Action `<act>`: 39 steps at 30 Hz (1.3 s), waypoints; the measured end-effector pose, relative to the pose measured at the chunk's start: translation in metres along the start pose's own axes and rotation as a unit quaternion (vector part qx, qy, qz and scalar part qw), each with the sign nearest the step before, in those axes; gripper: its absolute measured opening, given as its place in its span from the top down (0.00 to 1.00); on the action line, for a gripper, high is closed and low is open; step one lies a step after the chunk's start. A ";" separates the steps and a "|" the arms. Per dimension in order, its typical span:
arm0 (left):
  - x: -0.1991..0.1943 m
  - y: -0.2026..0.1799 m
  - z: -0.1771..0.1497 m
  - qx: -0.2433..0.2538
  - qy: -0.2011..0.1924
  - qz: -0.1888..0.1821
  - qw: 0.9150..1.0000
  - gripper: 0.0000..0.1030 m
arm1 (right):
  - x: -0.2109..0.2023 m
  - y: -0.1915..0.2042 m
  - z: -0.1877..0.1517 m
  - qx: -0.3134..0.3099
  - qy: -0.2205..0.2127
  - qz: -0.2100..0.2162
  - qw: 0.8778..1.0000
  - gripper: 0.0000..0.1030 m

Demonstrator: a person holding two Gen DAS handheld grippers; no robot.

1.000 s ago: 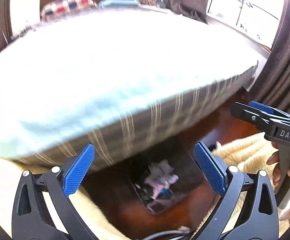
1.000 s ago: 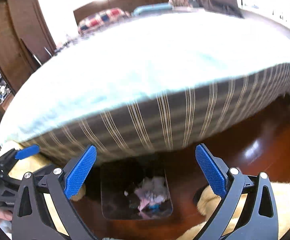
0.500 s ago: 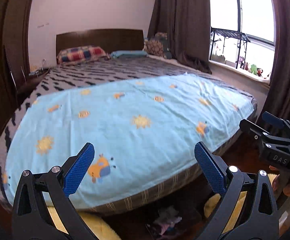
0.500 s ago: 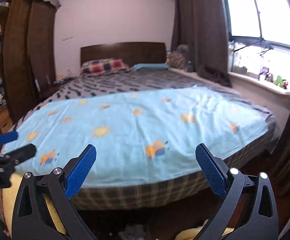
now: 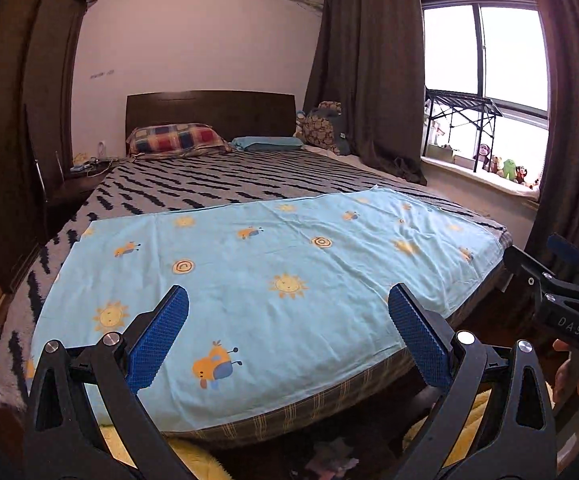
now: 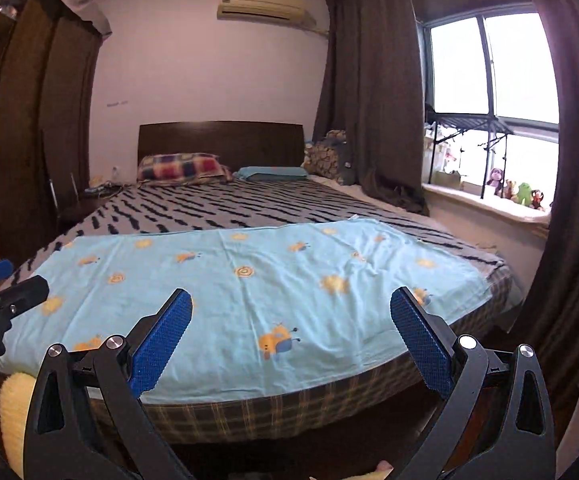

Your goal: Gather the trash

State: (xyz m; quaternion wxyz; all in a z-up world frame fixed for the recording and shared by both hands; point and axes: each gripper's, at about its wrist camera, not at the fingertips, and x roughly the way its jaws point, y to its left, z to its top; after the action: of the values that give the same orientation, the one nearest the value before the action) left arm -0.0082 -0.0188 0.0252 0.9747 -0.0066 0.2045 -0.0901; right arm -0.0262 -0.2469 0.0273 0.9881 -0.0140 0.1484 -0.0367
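My left gripper (image 5: 288, 304) is open and holds nothing; it hangs over the foot of a bed. At the bottom edge of the left wrist view a few crumpled pink and white scraps of trash (image 5: 331, 462) lie on the dark floor under the bed's foot, and what holds them is hidden. My right gripper (image 6: 290, 304) is open too, with only the bedsheet showing between its blue pads. It also shows at the right edge of the left wrist view as the right gripper (image 5: 533, 248), held in a hand. The left gripper (image 6: 25, 276) juts in at the left of the right wrist view.
A wide bed (image 5: 217, 184) with a light blue sun-patterned sheet (image 5: 289, 272) fills the middle. A yellow fluffy rug (image 5: 197, 460) lies at its foot. Dark curtains (image 6: 569, 240) and a window sill with toys (image 6: 517, 194) stand on the right, a dark wardrobe (image 6: 29, 140) on the left.
Both grippers have tilted up from the floor to look across the bed. The bin with trash has slid down out of the views; only scraps remain at the left view's bottom.
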 end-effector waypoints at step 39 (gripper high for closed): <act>0.000 -0.009 -0.011 0.002 0.001 -0.005 1.000 0.08 | 0.004 0.011 -0.008 0.019 0.009 0.052 0.998 0.03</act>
State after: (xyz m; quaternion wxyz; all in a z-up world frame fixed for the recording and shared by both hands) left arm -0.0141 -0.0271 0.0157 0.9741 -0.0053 0.2049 -0.0950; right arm -0.0240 -0.2365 0.0178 0.9874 0.0127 0.1572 0.0119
